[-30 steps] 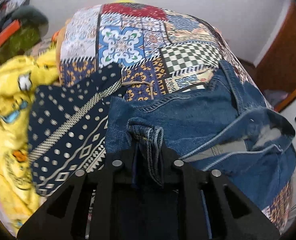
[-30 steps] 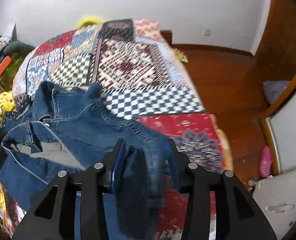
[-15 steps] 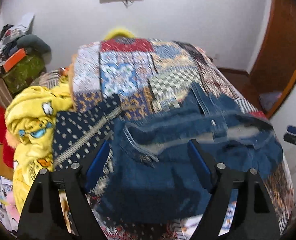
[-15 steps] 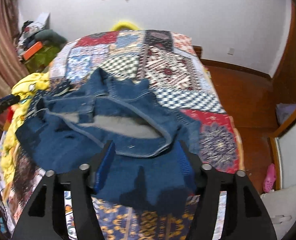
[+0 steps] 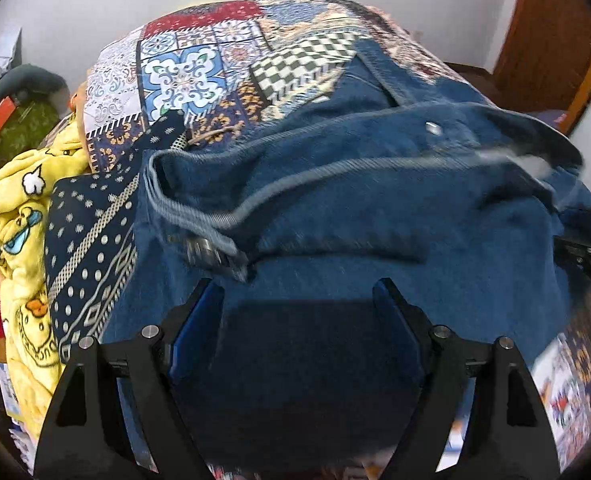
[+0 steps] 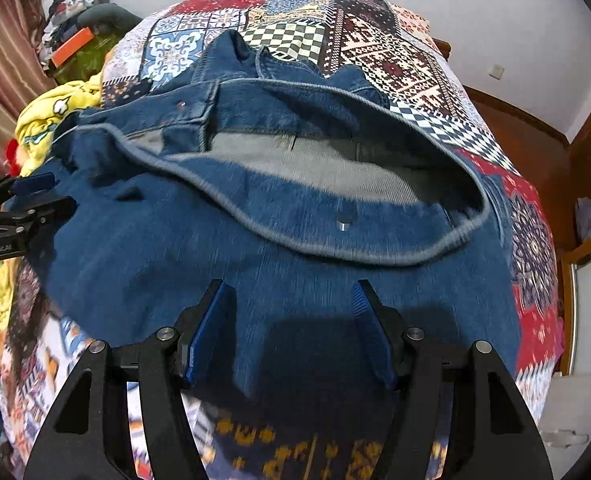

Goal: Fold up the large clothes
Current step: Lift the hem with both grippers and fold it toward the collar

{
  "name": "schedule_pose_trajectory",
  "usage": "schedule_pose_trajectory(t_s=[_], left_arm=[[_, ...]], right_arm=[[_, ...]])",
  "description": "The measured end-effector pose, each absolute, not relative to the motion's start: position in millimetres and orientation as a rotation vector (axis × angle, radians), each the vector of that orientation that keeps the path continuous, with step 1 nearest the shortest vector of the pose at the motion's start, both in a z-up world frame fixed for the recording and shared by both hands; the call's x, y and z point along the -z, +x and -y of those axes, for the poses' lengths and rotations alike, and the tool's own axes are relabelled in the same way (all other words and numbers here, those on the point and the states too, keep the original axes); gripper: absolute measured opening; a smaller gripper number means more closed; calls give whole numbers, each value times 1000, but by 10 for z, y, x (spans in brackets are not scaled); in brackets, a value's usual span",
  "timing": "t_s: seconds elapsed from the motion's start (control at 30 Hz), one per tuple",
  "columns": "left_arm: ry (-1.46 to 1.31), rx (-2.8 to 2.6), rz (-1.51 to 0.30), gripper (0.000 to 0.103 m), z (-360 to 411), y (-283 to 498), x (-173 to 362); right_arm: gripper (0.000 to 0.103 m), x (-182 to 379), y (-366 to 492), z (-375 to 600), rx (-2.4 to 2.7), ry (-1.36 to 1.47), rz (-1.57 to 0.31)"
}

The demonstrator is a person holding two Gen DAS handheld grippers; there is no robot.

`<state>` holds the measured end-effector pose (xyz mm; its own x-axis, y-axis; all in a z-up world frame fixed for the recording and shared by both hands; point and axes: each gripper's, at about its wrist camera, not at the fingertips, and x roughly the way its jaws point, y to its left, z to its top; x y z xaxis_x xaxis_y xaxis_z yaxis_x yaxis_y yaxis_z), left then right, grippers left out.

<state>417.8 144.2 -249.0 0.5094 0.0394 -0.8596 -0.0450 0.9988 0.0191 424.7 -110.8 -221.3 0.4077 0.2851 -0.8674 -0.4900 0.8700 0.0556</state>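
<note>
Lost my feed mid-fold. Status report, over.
Left gripper open, right gripper open. Denim jacket rumpled on quilt. Patterned navy cloth alongside.

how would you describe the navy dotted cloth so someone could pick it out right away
Start from the patchwork bedspread and the denim garment on it. Beside the denim lies the navy cloth, next to the yellow cartoon blanket. Only it has white dots and diamond bands.

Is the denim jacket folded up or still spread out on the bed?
Spread, not neatly folded: the denim jacket lies loosely across the quilt, collar gaping, grey lining showing.
</note>
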Motion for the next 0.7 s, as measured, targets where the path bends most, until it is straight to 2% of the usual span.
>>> schedule_pose_trajectory(t_s=[0.3, 0.4, 0.53, 0.7], left_arm=[[-149, -159, -1034, 79, -1909, 4831, 2461], [-58, -291, -969, 79, -1944, 4901, 2358], [-60, -292, -917, 79, -2018, 4846, 2241], [-14, -199, -833, 79, -1899, 4565, 1963]], right_arm=[[61, 2117, 4910, 1031, -367, -215, -996], [61, 2061, 5146, 1163, -230, -183, -958], [61, 2012, 5253, 1389, -144, -99, -971], [61, 1838, 4965, 1422, -217, -78, -939]])
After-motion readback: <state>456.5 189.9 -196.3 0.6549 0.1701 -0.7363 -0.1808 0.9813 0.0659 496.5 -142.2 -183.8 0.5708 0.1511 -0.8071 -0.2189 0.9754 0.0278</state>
